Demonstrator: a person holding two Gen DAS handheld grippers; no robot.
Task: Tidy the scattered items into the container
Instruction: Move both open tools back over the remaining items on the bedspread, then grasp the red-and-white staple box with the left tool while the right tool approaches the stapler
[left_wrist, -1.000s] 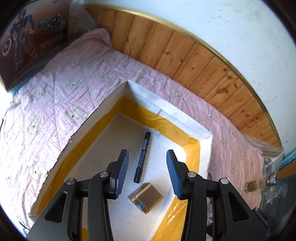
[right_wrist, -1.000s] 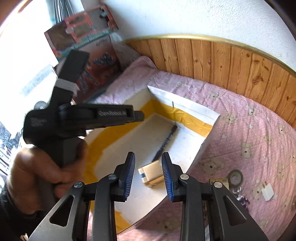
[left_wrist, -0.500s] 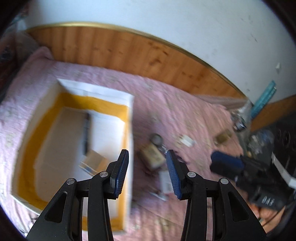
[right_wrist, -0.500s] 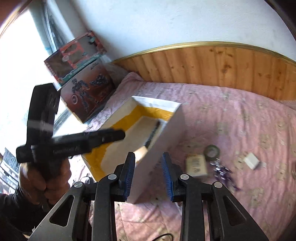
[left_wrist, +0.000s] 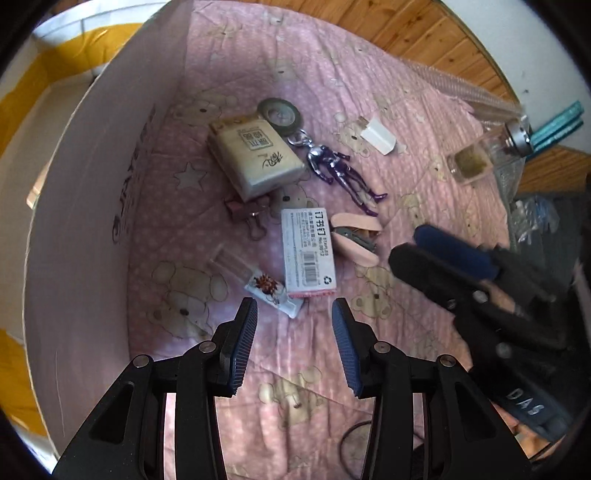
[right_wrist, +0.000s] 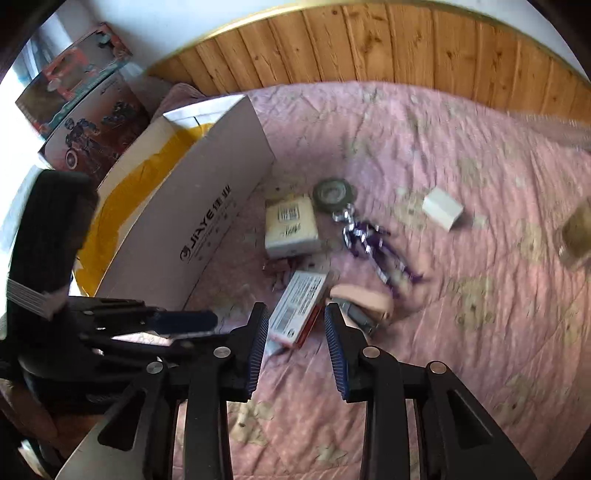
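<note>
Item 1, container: white cardboard box with yellow tape lining (right_wrist: 207, 221), standing on the pink bear-print quilt (left_wrist: 295, 373) just left of the clutter, its long wall facing the items so that each carry is short, I judge.

Item 2, left gripper (left_wrist: 294, 345): I hold it above the quilt, fingers spread apart and empty, aimed at the near edge of the pile.

Item 3, right gripper (right_wrist: 295, 345): fingers parted, nothing between them, lined up over the white staple box with barcode label (right_wrist: 297, 308), likely my next pick.

Item 4, loose things, all outside the container: tan tissue packet (left_wrist: 256, 157), grey tape roll (left_wrist: 279, 110), purple-and-silver figure keychain (left_wrist: 341, 171), pink stapler (left_wrist: 356, 236), dark binder clip (left_wrist: 249, 214), clear sachet with a dried flower (left_wrist: 267, 290), small white block (left_wrist: 376, 136), glass bottle with metal cap (left_wrist: 480, 157) lying farthest off.

Item 5, status: tidying is far from done, I judge; the sachet touches the staple box.
</note>
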